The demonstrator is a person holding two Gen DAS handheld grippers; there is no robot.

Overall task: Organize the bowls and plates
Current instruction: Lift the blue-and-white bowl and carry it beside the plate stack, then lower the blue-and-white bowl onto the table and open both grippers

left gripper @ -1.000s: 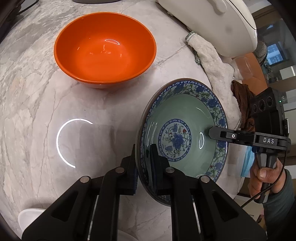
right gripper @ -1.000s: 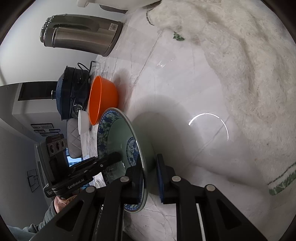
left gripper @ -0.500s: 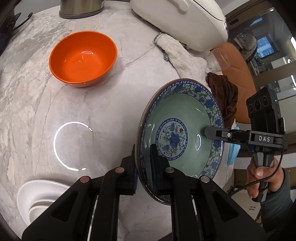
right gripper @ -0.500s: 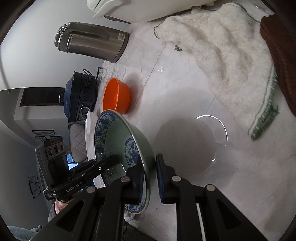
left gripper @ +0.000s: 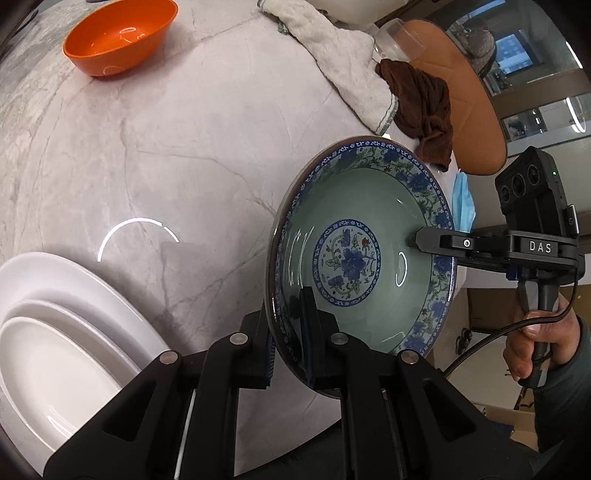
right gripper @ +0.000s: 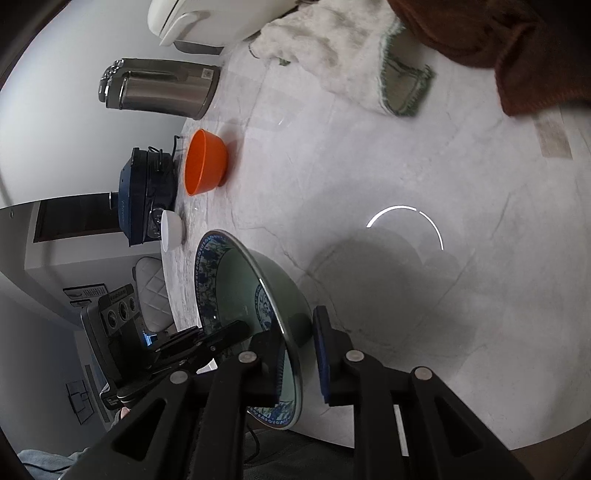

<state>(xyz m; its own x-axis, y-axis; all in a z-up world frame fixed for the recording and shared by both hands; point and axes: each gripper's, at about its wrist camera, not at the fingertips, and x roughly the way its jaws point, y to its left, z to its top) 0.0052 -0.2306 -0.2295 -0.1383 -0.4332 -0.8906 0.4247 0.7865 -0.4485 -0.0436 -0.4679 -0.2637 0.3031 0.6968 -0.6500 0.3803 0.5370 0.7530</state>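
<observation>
A green bowl (left gripper: 351, 258) with a blue floral rim hangs tilted above the marble counter (left gripper: 184, 147), carried by both grippers. My left gripper (left gripper: 288, 325) is shut on its near rim, one pad inside and one outside. My right gripper (right gripper: 295, 332) straddles the opposite rim of the bowl (right gripper: 236, 288); its jaws are opening slightly, the rim still between the pads. In the left wrist view its finger (left gripper: 428, 240) reaches over the bowl's right edge. An orange bowl (left gripper: 118, 37) stands far back on the counter. Stacked white oval plates (left gripper: 55, 332) lie at the near left.
A white towel (left gripper: 351, 66) and a brown cloth (left gripper: 424, 99) lie at the counter's right edge. At the back stand a steel kettle (right gripper: 159, 86), a dark appliance (right gripper: 144, 192), a white cooker (right gripper: 214, 18) and a small white bowl (right gripper: 171, 229). A hand (left gripper: 532, 354) holds the right gripper's handle.
Both grippers have carried the green bowl back toward the near edge and a little up. The orange bowl has receded, and the white plates have come into view at the left.
</observation>
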